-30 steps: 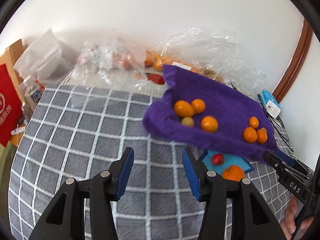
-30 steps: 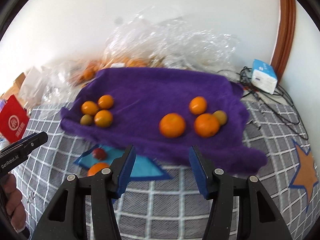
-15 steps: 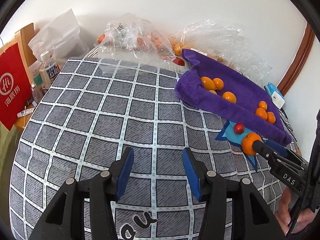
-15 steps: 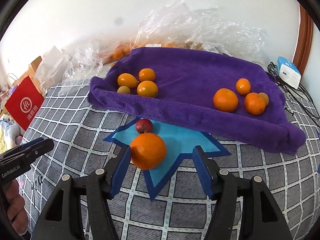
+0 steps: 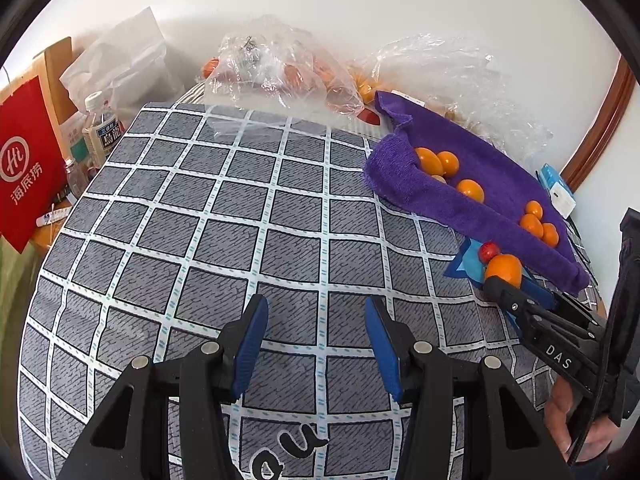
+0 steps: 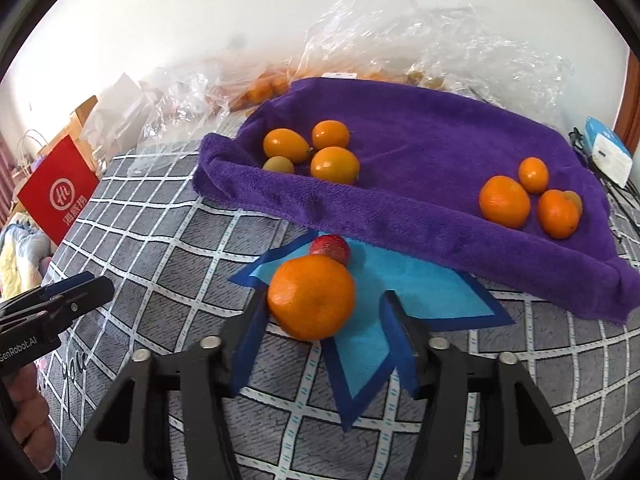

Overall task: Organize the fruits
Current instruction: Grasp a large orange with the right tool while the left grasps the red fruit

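Observation:
A large orange (image 6: 311, 297) lies on a blue star patch (image 6: 404, 276) of the grey checked cloth, with a small red fruit (image 6: 330, 248) just behind it. My right gripper (image 6: 322, 332) is open, its jaws on either side of the orange's near half, the left pad close to it. A purple towel (image 6: 420, 136) behind holds two groups of small oranges (image 6: 334, 165) (image 6: 505, 201). My left gripper (image 5: 316, 344) is open and empty over the bare checked cloth, far left of the fruit. The orange (image 5: 503, 269) and towel (image 5: 492, 168) show at right in the left wrist view.
Clear plastic bags (image 5: 280, 68) with more fruit lie at the back by the wall. A red bag (image 5: 28, 164) and bottles (image 5: 100, 132) stand off the left edge. A white and blue box (image 6: 608, 152) and cables lie at the right.
My right gripper has moved down and forward from the towel to the orange, which now sits between its jaws. My left gripper has pulled back and left, away from the towel.

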Demonstrator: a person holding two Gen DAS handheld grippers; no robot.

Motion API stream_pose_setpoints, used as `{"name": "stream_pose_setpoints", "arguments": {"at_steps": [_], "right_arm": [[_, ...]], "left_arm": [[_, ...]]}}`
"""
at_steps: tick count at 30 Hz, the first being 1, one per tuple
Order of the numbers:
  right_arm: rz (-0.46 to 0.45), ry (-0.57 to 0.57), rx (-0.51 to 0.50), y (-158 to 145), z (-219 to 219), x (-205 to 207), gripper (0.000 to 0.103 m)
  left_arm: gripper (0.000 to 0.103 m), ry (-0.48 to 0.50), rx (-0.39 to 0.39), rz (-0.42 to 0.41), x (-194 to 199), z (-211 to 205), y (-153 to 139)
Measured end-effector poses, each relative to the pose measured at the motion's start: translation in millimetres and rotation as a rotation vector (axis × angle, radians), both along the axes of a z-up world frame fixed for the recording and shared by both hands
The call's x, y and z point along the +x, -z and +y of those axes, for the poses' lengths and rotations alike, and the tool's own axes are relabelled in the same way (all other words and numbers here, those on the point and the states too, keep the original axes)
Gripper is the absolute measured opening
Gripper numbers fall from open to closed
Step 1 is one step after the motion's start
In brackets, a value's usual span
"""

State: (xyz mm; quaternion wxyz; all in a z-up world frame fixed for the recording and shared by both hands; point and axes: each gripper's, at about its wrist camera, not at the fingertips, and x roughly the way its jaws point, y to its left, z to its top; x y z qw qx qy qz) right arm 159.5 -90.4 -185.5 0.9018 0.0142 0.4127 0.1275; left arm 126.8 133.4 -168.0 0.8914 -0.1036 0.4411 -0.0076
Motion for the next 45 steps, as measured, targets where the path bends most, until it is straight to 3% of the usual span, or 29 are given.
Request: {"name": "stream_pose_setpoints", "arguments": {"at_steps": [1,8,13,18,25,33,45], "right_arm": [[-0.008,-0.009,0.007,0.1,0.8,-0.5,0.042],[-0.045,0.024,0.009,-7.4,-24.0,-17.7,0.042],[-0.046,0.103,-0.066,-11.2,-67.4,-35.0,0.042],[-0.017,0.101,-0.113,-5.9,-101.7,-44.4,0.042],[-0.006,0.070,-0.053,5.7,-113.7,-34.9,0.043],[0.002,0.029,-0.009,8.1,-120.6,-31.9,0.042],[-0.022,0.037,-0.036,0.9,-154.2,-38.4,0.042]], "left_arm": [[0.048,-0.001,0.008,0.001,0.0,-0.7,0.8],[0.048,0.039,0.024,0.009,4.6,-21.2,0.7],[0.048,0.105,0.030,0.009,11.7,-56.4,-4.9],[0.048,0.128,0.052,0.010,15.2,-88.6,-7.4],[0.048,0.075,0.064,0.052,17.1,-107.9,-6.2],[0.048,0.010,0.079,0.035,6.4,-115.4,-10.6],[0.048,-0.009,0.063,0.008,8.0,-135.4,-12.1]]}}
